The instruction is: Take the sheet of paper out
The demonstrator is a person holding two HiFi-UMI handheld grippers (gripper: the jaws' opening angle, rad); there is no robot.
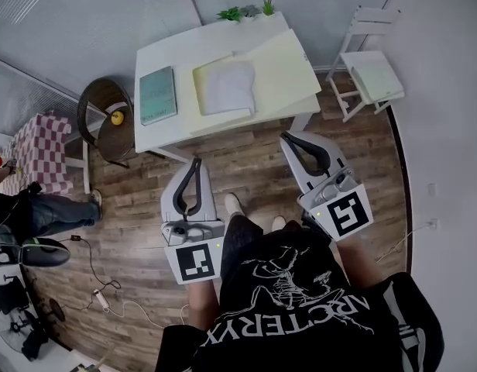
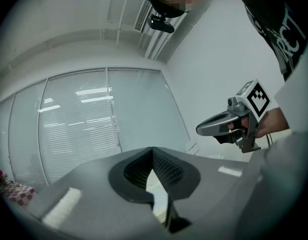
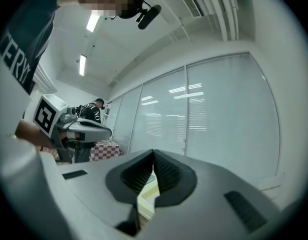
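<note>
**A:** How are the tongs set?

**B:** The left gripper (image 1: 197, 161) and the right gripper (image 1: 289, 136) are both clenched, pads meeting at the tips with nothing between them.

**A:** And the sheet of paper (image 1: 225, 86)?

**B:** It lies flat on the left half of an open yellow folder (image 1: 285, 68) on the white table (image 1: 165, 53), beside a teal book (image 1: 157, 94). It looks nearly square, so I cannot tell its long axis. Its edges run with the folder's.

**A:** Anything obscured?

**B:** Both gripper views show only a pale sliver under the jaws, with no sheet discernible.

**A:** Where is it relative to the tongs?

**B:** Ahead of both and well apart, past the table's near edge.
</note>
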